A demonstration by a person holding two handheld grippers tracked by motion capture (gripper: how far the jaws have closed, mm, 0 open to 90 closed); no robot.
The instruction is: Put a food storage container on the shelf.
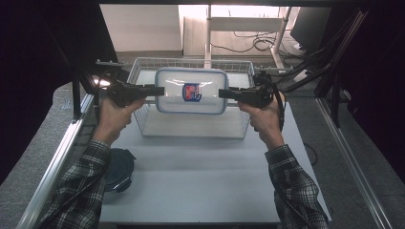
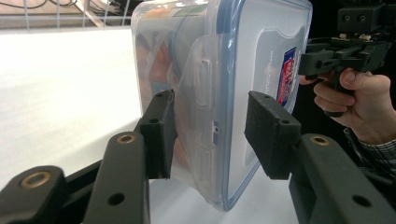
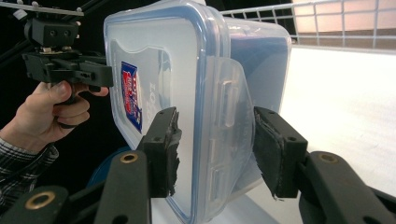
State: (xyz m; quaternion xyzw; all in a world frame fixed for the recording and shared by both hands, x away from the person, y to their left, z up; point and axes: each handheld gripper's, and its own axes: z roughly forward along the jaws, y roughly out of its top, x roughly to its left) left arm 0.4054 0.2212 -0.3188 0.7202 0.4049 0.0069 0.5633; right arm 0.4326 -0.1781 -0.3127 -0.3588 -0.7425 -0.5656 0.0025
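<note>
One red-and-blue label [image 1: 192,92] sits on the lid of the clear plastic container [image 1: 191,107], its print too small and blurred to read, and embossed lettering beside it on the lid, seen in the right gripper view, cannot be made out with certainty.

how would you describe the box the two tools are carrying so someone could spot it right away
Look to the far end of the white table, at the wire basket. Above it, a clear plastic container hangs between the left tool and right tool. Its blue-rimmed lid with a red-and-blue sticker sets it apart from the dark round lid.
</note>
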